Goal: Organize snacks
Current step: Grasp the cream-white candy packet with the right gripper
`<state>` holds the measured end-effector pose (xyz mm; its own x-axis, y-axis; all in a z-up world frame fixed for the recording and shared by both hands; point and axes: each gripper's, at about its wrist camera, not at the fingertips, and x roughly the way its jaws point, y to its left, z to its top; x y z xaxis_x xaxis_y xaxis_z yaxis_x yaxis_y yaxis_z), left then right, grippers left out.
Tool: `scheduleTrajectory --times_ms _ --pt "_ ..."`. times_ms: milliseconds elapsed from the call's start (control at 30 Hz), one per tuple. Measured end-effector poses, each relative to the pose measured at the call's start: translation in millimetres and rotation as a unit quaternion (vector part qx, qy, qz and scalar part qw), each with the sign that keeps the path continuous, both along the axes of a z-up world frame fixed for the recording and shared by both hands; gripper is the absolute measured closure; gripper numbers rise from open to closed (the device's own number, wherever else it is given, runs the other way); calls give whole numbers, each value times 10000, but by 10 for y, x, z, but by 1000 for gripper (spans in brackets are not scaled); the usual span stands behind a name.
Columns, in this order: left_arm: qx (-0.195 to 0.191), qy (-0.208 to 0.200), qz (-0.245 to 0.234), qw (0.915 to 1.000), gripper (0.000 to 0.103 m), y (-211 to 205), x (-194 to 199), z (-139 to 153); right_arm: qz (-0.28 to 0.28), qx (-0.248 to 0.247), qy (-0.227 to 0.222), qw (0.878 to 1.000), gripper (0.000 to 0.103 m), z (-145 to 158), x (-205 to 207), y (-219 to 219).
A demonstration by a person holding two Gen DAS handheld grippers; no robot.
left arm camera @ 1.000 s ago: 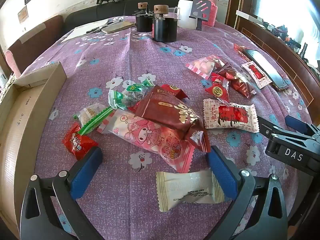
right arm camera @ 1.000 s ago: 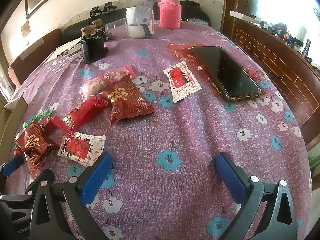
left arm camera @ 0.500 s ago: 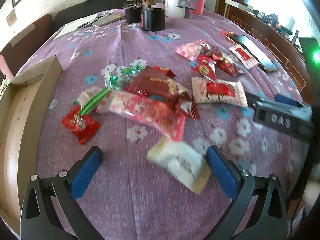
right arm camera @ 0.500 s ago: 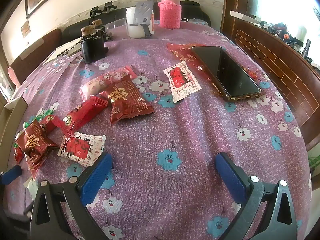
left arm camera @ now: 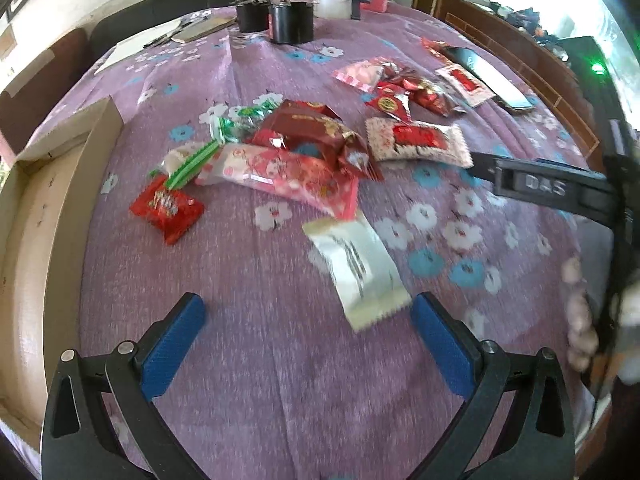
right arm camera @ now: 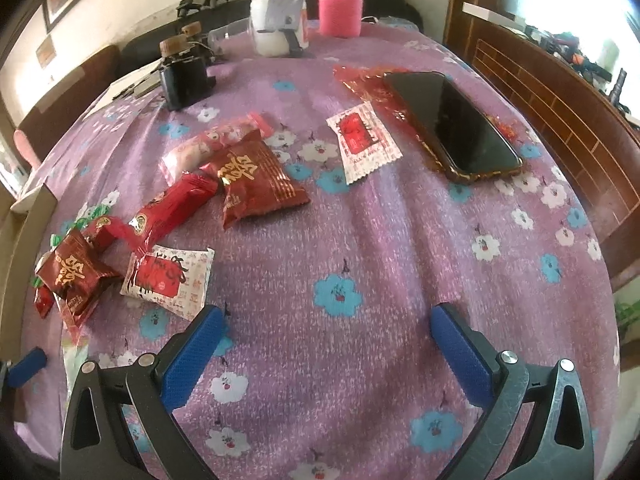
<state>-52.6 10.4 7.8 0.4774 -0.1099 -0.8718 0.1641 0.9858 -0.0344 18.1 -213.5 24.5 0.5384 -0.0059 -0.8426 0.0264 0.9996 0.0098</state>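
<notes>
Now farther back, left gripper (left arm camera: 308, 332)

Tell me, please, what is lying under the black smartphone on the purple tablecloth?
A crinkled red foil wrapper lies under the black smartphone, sticking out at its far end; the covered part is hidden.

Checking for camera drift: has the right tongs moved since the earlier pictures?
No. In its own view, the phone sits at the same spot, open right tongs unmoved.

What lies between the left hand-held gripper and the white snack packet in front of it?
Nothing visible. The left hand-held gripper is open, and only bare purple tablecloth separates it from the white snack packet, which lies nearer its right finger.
</notes>
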Motion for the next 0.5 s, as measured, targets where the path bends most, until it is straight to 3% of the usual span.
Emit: scheduleTrajectory --times_ms 100,200,333,400,500 --pt "-470 -218 69 9986 0 173 -166 112 17 25 -7 10000 0 -3 -19 -4" --pt "-637 -742 238 9949 0 328 -312 335 -6 -3 -26 10000 0 -1 -52 7" --pt "-985 -1459 441 9834 0 699 -528 753 -86 -140 -55 9998 1 28 -91 20" --pt "-1140 -1658 634 9775 0 952 -607 927 -184 -311 -179 9992 9 93 -164 34" --pt "-1400 -1992 1284 9614 0 1461 -715 1124 -138 -202 -587 9980 12 332 -388 59"
